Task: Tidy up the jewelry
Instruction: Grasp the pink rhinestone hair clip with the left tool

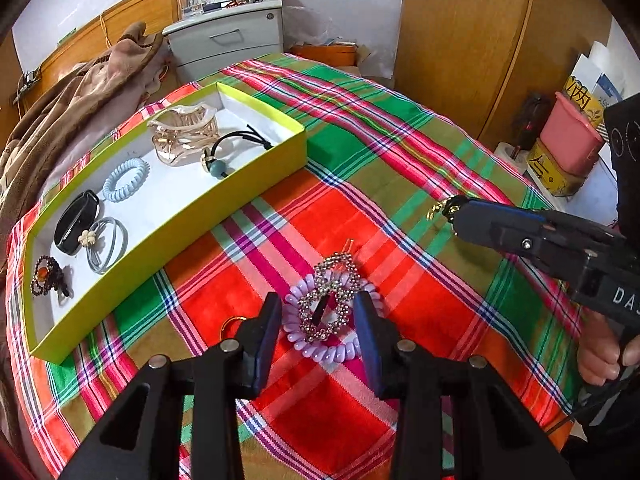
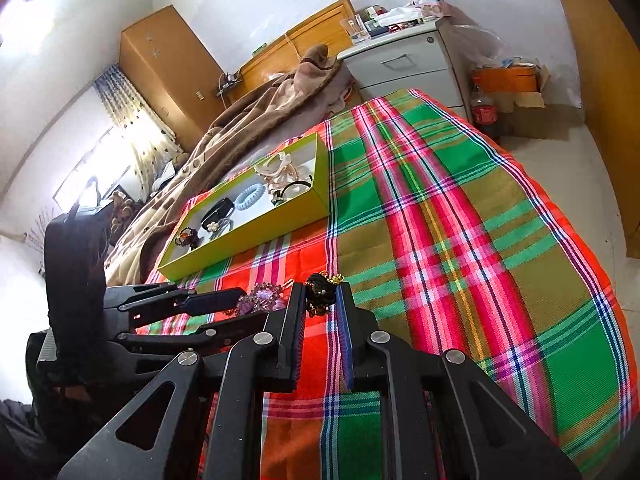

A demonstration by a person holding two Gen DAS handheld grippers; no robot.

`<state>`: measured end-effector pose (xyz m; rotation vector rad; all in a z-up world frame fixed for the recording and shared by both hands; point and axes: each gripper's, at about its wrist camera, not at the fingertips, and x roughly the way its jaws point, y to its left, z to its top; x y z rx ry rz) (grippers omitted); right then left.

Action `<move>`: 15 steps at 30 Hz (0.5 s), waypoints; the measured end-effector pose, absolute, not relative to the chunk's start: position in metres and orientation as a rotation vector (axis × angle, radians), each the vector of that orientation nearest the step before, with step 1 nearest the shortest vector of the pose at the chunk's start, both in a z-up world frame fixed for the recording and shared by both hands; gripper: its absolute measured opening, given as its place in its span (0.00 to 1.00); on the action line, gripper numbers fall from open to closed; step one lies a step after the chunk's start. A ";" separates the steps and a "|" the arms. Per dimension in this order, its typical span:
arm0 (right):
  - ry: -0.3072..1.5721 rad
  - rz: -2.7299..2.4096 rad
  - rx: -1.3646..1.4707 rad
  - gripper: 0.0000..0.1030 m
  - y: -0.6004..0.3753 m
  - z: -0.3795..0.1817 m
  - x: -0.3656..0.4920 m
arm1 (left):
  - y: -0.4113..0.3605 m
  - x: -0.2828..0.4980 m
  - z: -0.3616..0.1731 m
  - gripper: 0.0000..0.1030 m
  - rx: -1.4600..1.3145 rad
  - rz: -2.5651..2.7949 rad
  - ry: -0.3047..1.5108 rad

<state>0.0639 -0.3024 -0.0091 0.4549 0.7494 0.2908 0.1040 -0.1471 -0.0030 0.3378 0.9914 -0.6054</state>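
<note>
A yellow-green box (image 1: 208, 216) with a white floor lies on the plaid cloth and holds several hair ties and a clear claw clip (image 1: 184, 132). My left gripper (image 1: 318, 312) is open, its fingers either side of a rhinestone hair clip (image 1: 330, 300) that lies on a purple coil hair tie (image 1: 324, 350). My right gripper (image 2: 320, 296) is shut on a black and gold piece (image 2: 320, 292); it also shows in the left wrist view (image 1: 448, 208). The box (image 2: 256, 232) also shows in the right wrist view.
A gold ring (image 1: 232, 326) lies left of my left fingers. The plaid cloth (image 1: 400, 168) covers the surface. A brown blanket (image 1: 76, 96) lies behind the box. A grey drawer cabinet (image 1: 228, 44) stands at the back, a pink tub (image 1: 568, 144) at the right.
</note>
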 end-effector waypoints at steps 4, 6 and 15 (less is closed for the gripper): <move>0.750 0.290 0.455 0.15 -0.302 -0.009 0.063 | -0.146 0.106 -0.002 0.25 0.326 -0.594 0.989; 0.749 0.290 0.455 0.15 -0.302 -0.008 0.062 | -0.145 0.106 0.000 0.25 0.324 -0.592 0.982; 0.742 0.274 0.446 0.15 -0.302 -0.002 0.062 | -0.136 0.109 0.010 0.22 0.262 -0.598 0.961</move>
